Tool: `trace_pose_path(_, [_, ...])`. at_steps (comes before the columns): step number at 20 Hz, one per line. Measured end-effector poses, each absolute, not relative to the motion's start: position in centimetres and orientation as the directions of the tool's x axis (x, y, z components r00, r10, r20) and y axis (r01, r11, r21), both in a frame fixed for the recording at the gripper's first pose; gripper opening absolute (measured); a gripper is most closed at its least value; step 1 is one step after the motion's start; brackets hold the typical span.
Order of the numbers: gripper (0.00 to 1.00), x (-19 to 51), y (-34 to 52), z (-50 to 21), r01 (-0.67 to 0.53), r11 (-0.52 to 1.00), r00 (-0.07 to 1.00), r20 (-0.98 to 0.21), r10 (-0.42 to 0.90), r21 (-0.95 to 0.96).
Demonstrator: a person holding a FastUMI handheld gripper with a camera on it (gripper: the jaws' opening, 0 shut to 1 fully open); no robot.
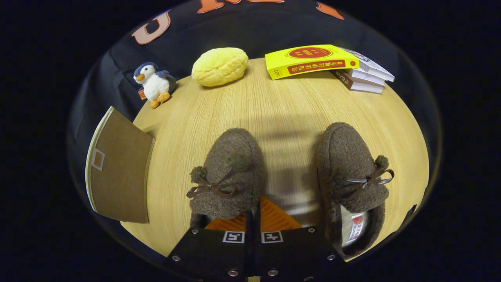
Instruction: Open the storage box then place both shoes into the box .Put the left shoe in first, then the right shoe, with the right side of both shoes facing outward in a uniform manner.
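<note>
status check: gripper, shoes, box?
Gripper fingers closed together, gripping nothing, tips at left shoe's heel. Right shoe beside it on table. Brown storage box shut, at left table edge.

Gripper (253,213) closed, fingers pressed together over left shoe's (227,176) heel; right shoe (352,172) alongside; storage box (117,172) left, lid shut, on table (282,109).

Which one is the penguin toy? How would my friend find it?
Start at the wooden table. Beyond the tool, whose fingers are closed together, past the two fuzzy brown shoes, the penguin toy stands at the far edge beside a yellow bun-shaped cushion. It alone has orange feet and a beak.
</note>
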State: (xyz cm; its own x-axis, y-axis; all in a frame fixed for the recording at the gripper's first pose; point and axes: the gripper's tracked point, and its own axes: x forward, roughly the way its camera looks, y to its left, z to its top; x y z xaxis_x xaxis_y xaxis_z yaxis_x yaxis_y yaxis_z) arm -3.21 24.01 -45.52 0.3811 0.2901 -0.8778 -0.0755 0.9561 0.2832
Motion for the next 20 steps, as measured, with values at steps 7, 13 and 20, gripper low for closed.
trace_pose_path(7, [0.01,-2.2,26.4,-40.6,-0.105,0.924,0.434,-0.819,0.376,0.368])
trace_pose_path(13, [0.01,-1.1,29.0,-32.5,-0.123,0.916,0.454,-0.799,0.394,0.382])
trace_pose_path(20, [0.01,0.0,38.8,-23.0,-0.210,0.882,0.454,-0.757,0.470,0.421])
